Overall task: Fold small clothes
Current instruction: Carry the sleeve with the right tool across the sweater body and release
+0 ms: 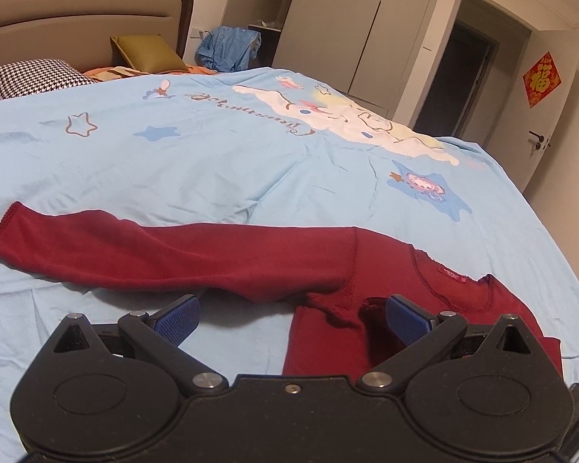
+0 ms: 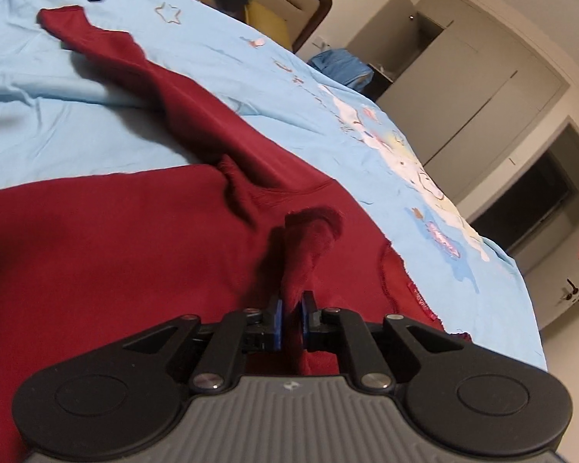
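Red long-sleeved top (image 1: 227, 258): lies spread on the bed's light blue cartoon-print sheet (image 1: 220, 162), one sleeve stretched flat to the left, collar and label toward the far side.
My right gripper (image 2: 290, 318): jaws nearly together, a fold of the top's red cloth between the blue pads; whether they still press on it I cannot tell.
My left gripper (image 1: 291, 314): jaws spread wide, one pad over bare sheet, the other over the top's underarm, gripping nothing.
Beyond: houndstooth pillow (image 1: 34, 77) and olive cushion (image 1: 148, 54) against the headboard (image 1: 85, 11).
Blue garment (image 1: 229, 50) heaped beside the bed.
Open wardrobe niche (image 1: 264, 25), contents indistinct.
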